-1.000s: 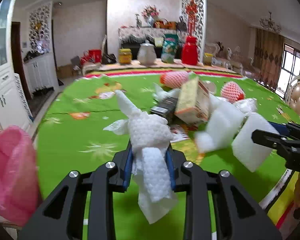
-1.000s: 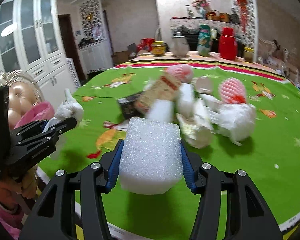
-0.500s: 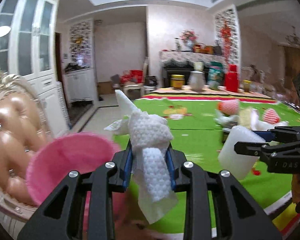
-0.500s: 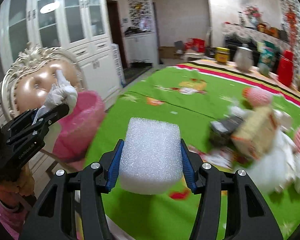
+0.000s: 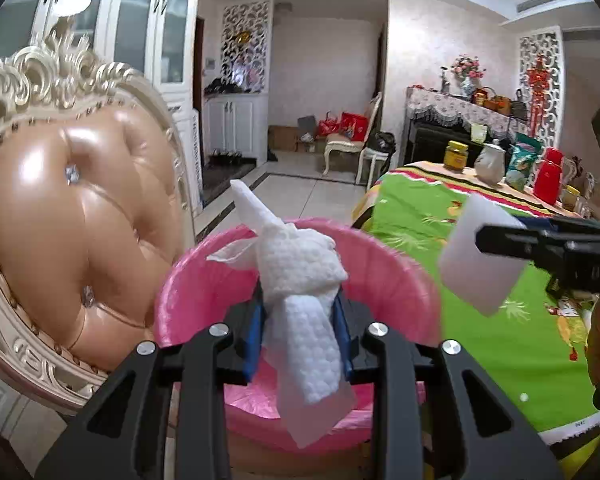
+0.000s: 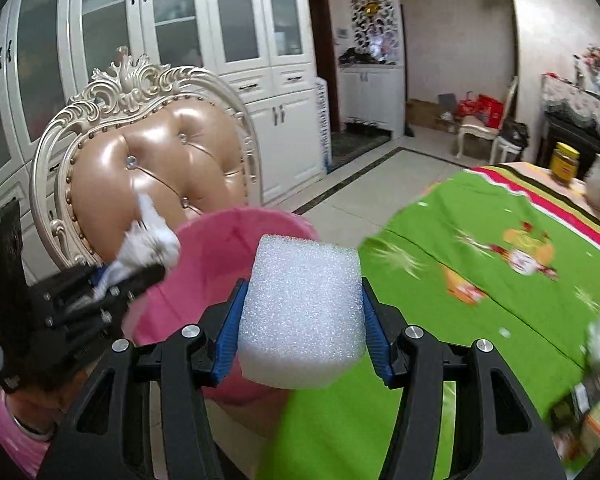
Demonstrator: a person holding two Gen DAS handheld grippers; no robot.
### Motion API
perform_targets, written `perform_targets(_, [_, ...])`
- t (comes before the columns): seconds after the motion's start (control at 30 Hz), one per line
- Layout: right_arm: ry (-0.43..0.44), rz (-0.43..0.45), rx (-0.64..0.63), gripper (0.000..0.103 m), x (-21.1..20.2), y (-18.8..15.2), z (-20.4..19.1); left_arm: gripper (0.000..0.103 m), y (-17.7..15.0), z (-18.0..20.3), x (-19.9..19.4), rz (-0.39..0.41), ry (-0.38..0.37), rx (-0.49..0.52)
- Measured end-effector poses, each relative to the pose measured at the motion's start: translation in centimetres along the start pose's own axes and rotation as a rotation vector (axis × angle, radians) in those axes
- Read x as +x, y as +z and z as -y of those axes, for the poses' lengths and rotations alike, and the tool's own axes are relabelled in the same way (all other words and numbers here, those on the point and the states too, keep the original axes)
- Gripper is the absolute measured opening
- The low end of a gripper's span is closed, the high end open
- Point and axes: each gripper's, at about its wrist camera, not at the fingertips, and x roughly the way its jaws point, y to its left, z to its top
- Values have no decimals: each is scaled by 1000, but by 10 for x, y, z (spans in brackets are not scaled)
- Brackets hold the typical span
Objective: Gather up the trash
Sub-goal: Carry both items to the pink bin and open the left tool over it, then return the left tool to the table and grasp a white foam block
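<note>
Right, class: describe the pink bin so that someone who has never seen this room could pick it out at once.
Start at the big tan leather chair with its carved cream frame, left of the green table. The pink bin stands between the two, at the table's edge. It is the only round, open-topped, bright pink thing there, lined with a pink bag, and both grippers carry white trash towards it.

A home dining room is shown by an ornate tufted chair (image 6: 156, 172), glazed white cabinets (image 6: 236, 20) and a clothed table (image 5: 500, 300).
</note>
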Motion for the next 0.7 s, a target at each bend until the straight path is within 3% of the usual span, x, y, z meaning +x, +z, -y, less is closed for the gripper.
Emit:
perform_targets(0.23, [55, -34, -18, 56, 46, 16, -14, 34, -6, -14, 17, -38, 27, -16])
perform_targets(0.33, [71, -38, -3, 83, 55, 17, -10, 56, -10, -15, 19, -40, 41, -14])
perform_targets(0.37, [77, -22, 5, 83, 54, 17, -9, 64, -12, -14, 17, -29, 52, -9])
perform_targets(0.53, [66, 0, 28, 83, 44, 16, -4, 73, -15, -10, 7, -3, 84, 17])
perform_targets(0.7, [23, 44, 49, 84, 12, 4, 9, 94, -18, 6, -9, 37, 102, 19])
